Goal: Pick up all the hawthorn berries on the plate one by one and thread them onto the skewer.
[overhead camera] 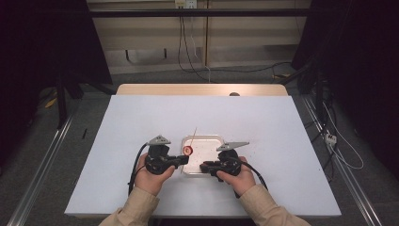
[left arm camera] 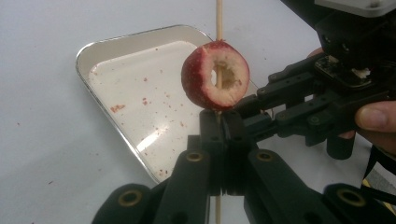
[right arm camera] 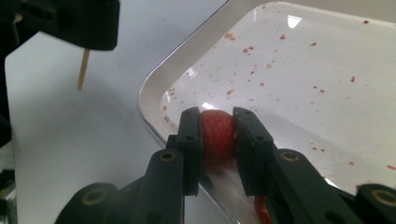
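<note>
The left gripper (left arm camera: 219,140) is clamping the skewer (left arm camera: 218,18) upright below the speared strawberry half (left arm camera: 215,74), steadying it. The right gripper (right arm camera: 218,140) is gripping a strawberry piece (right arm camera: 217,135) above the tray (right arm camera: 154,88) rim for threading.

No legible text, label or number anywhere.

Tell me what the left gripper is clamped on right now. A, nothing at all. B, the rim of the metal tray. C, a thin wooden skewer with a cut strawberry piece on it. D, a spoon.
C: in the left gripper view the left gripper is shut on the wooden skewer, which runs through the hollowed strawberry piece above the tray.
</note>
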Tool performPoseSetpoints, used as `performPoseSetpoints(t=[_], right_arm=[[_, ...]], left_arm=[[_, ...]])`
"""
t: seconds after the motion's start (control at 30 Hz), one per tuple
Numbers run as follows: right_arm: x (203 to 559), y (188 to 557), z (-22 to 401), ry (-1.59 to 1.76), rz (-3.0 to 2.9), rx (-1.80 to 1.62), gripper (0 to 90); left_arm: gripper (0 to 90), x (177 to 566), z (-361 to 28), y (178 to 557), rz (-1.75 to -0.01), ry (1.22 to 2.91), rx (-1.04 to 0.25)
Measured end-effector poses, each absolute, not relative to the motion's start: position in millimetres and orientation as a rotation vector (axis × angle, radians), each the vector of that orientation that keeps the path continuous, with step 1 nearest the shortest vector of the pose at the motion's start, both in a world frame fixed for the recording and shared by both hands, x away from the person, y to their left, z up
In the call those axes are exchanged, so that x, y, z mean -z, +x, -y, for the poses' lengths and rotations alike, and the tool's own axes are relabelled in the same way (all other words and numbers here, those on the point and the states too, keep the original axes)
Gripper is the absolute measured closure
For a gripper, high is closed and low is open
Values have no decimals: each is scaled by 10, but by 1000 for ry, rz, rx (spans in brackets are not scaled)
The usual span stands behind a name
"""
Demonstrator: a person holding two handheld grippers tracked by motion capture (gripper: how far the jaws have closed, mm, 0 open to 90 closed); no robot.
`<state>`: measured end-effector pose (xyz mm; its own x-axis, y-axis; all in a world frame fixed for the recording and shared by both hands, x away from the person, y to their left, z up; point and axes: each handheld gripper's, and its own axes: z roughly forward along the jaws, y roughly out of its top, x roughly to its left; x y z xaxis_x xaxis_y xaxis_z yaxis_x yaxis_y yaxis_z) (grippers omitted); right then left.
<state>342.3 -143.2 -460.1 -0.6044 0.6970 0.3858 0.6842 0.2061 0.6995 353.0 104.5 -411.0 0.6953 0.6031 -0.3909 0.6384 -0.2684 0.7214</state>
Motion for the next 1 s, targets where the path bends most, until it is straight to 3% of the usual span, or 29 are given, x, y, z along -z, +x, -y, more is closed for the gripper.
performPoseSetpoints(t=[0.17, 0.37, 0.47, 0.53, 1.0], right_arm=[[4547, 3492, 1511, 1496, -2278, -1514, 743], [4560, 3606, 1475, 1452, -2280, -1421, 733], [4575, 3571, 1435, 1430, -2314, -1394, 628], [4569, 3554, 1442, 1408, -2326, -1382, 663], [4511, 3627, 1326, 1378, -2366, -1335, 620]], left_arm=[[894, 4118, -1052, 3538, -962, 1952, 49], [894, 4137, -1059, 3550, -968, 1958, 58], [894, 4150, -1062, 3557, -972, 1959, 58], [894, 4160, -1063, 3562, -973, 1964, 64], [894, 4180, -1099, 3543, -973, 1982, 76]])
